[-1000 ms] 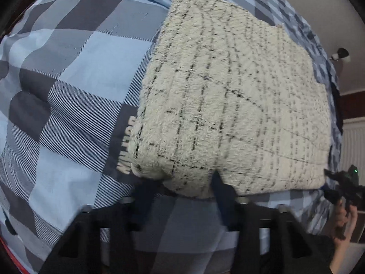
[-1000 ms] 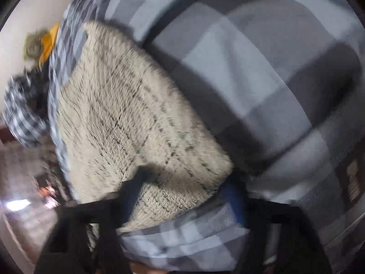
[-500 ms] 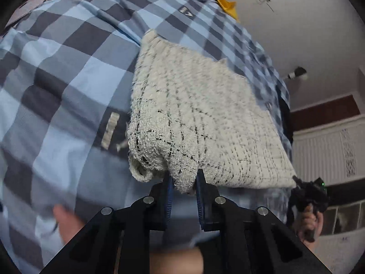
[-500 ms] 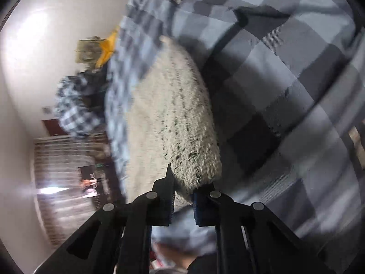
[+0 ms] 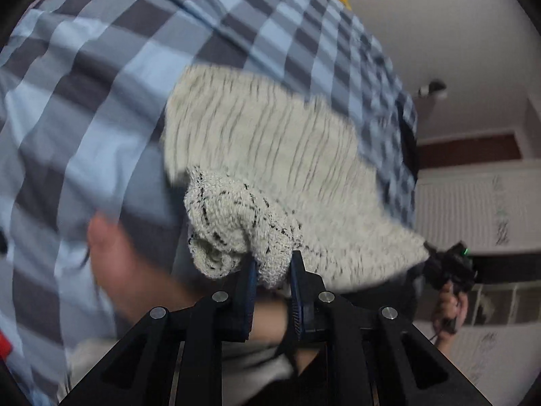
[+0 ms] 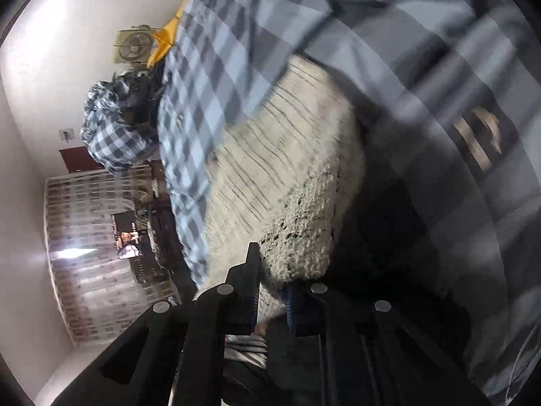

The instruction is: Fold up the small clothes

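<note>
A cream knitted garment with thin black lines [image 5: 270, 155] lies on a blue and grey checked bedsheet [image 5: 101, 77]. My left gripper [image 5: 272, 270] is shut on its near corner, which bunches up above the blue pads and hangs lifted off the sheet. In the right wrist view the same garment [image 6: 287, 169] runs away from me, and my right gripper [image 6: 272, 284] is shut on its other near corner. The right gripper [image 5: 449, 267] also shows at the far right of the left wrist view, held by a hand.
A person's bare foot or knee [image 5: 115, 250] sits on the sheet left of the left gripper. A checked pillow [image 6: 111, 125], a yellow cloth [image 6: 165, 40] and a fan [image 6: 132, 44] lie beyond the bed. A patterned curtain [image 6: 88, 237] hangs at the left.
Both grippers have closed on the garment's near corners and risen, lifting that edge off the sheet. The views now tilt further up towards the wall.
</note>
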`<state>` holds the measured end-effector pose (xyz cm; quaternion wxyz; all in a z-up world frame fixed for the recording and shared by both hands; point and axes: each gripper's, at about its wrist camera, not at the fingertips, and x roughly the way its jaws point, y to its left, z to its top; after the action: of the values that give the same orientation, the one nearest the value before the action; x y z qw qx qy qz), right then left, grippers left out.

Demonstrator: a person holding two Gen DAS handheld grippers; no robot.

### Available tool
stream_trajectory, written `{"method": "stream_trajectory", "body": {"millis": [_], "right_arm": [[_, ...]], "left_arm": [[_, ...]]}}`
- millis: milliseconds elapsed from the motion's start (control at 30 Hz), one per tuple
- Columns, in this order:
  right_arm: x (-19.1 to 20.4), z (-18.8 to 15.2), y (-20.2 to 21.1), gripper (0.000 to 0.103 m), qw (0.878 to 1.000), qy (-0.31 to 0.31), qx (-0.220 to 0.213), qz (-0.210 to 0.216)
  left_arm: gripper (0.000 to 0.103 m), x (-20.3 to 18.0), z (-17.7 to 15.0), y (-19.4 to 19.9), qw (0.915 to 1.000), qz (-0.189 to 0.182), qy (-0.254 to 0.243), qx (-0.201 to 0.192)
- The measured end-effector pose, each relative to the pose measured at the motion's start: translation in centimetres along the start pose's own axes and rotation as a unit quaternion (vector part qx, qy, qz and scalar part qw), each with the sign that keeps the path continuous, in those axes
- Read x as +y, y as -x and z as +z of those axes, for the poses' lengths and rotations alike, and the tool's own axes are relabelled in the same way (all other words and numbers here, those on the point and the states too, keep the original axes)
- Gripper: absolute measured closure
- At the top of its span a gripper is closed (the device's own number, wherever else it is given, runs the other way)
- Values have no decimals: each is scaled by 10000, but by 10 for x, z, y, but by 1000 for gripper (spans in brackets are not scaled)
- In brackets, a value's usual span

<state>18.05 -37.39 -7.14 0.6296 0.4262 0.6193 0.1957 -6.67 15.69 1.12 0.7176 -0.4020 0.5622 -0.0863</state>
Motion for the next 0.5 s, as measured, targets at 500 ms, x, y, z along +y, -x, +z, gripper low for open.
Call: {"method": "stream_trajectory", "body": {"millis": [500], "right_arm": [[44,196,-146,95,9911,44,-988,-893]], "left_arm": [[86,53,233,-106,9762,1566,1038,-1084]]}}
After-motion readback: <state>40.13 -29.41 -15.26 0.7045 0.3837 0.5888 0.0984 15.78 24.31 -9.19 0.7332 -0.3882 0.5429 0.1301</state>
